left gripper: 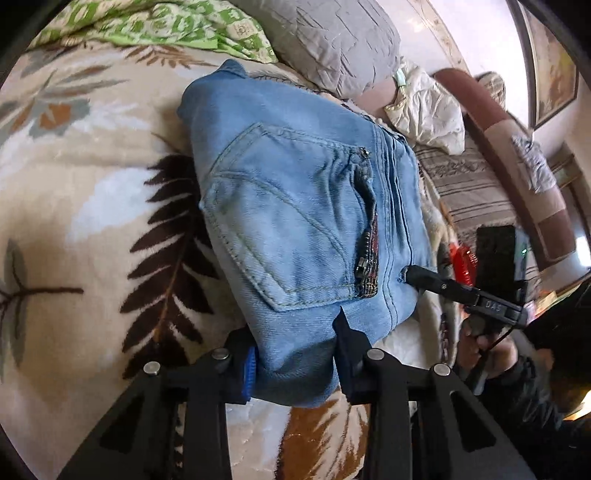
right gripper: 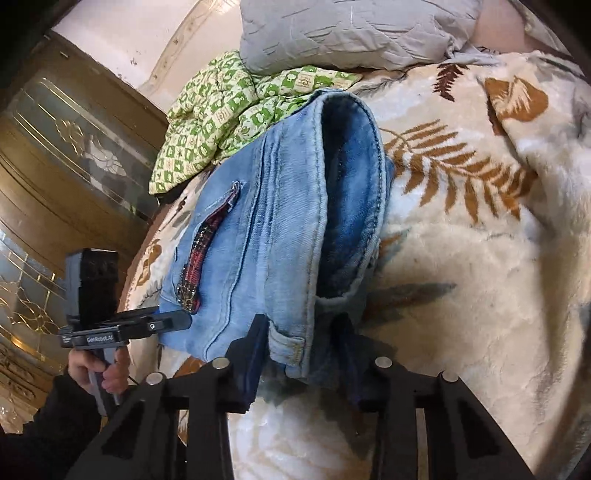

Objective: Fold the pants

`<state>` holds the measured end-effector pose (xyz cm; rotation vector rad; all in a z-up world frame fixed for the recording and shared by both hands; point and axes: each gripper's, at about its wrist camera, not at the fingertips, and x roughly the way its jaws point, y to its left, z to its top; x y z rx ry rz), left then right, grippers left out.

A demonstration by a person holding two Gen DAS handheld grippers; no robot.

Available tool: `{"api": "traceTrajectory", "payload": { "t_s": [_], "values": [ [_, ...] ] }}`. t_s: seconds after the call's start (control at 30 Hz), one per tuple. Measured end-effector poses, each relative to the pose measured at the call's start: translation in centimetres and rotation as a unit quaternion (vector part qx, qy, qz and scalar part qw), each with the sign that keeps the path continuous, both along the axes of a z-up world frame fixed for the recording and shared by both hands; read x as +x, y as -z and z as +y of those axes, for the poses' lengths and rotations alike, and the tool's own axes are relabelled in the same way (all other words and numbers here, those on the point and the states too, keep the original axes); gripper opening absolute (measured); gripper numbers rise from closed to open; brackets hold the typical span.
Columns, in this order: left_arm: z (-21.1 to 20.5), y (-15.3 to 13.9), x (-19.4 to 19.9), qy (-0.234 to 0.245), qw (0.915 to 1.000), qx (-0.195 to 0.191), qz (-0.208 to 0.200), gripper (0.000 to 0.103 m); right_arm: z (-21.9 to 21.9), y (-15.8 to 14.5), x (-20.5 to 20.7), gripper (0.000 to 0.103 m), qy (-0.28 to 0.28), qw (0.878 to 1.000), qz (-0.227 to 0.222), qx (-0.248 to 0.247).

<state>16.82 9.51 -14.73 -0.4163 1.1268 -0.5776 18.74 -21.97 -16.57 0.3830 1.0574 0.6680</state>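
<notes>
The light blue jeans (left gripper: 295, 206) lie folded into a thick bundle on the leaf-patterned blanket (left gripper: 92, 177), back pocket up. My left gripper (left gripper: 295, 354) has its fingers wide apart around the near edge of the bundle, which fills the gap. In the right wrist view the jeans (right gripper: 280, 221) show the waistband end with the dark inside open. My right gripper (right gripper: 299, 354) straddles the waistband corner, fingers wide apart with denim between them. The right gripper's tip also shows in the left wrist view (left gripper: 417, 275), touching the jeans' right edge. The left gripper shows in the right wrist view (right gripper: 173, 321).
A grey pillow (left gripper: 332, 40) and a green patterned quilt (left gripper: 166, 26) lie at the head of the bed. A white crumpled cloth (left gripper: 428, 107) and a striped cover (left gripper: 472, 192) lie to the right. A wooden wardrobe with glass panels (right gripper: 55, 166) stands beside the bed.
</notes>
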Motion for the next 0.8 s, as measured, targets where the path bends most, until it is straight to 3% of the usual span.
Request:
{"api": "traceTrajectory", "payload": {
  "t_s": [0.17,0.27,0.33,0.37,0.43,0.53,0.67,0.8],
  "values": [
    [0.1,0.0,-0.2,-0.001,1.0000,0.006,-0.003,0.039,-0.4,0.2,-0.1,0.039,-0.001,1.000,0.002,0.008],
    [-0.3,-0.1,-0.3,-0.010,0.9999,0.012,-0.008,0.049,-0.4,-0.1,-0.1,0.042,-0.004,1.000,0.000,0.003],
    [-0.1,-0.5,-1.0,-0.021,0.9996,0.015,-0.010,0.061,-0.6,-0.6,-0.4,0.058,0.000,1.000,0.003,0.005],
    [0.2,-0.9,-1.2,-0.026,0.9994,0.019,-0.013,0.063,-0.8,-0.9,-0.5,0.060,0.000,1.000,0.009,0.008],
    [1.1,-2.1,-1.3,-0.044,0.9983,0.022,-0.030,0.082,-1.5,-1.8,-0.8,0.066,0.001,1.000,0.005,0.010],
    [2.9,-4.2,-0.1,-0.080,0.9951,0.015,-0.055,0.092,-2.5,-3.6,-0.6,0.081,0.017,1.000,-0.021,-0.001],
    [3.9,-5.9,4.1,-0.109,0.9913,0.043,-0.061,0.096,-2.7,-5.3,2.0,0.087,0.034,0.999,-0.034,0.005],
    [4.1,-5.6,8.7,-0.106,0.9910,0.069,-0.043,0.096,-1.8,-5.8,6.2,0.089,0.045,0.998,-0.011,0.036]
  ]
}}
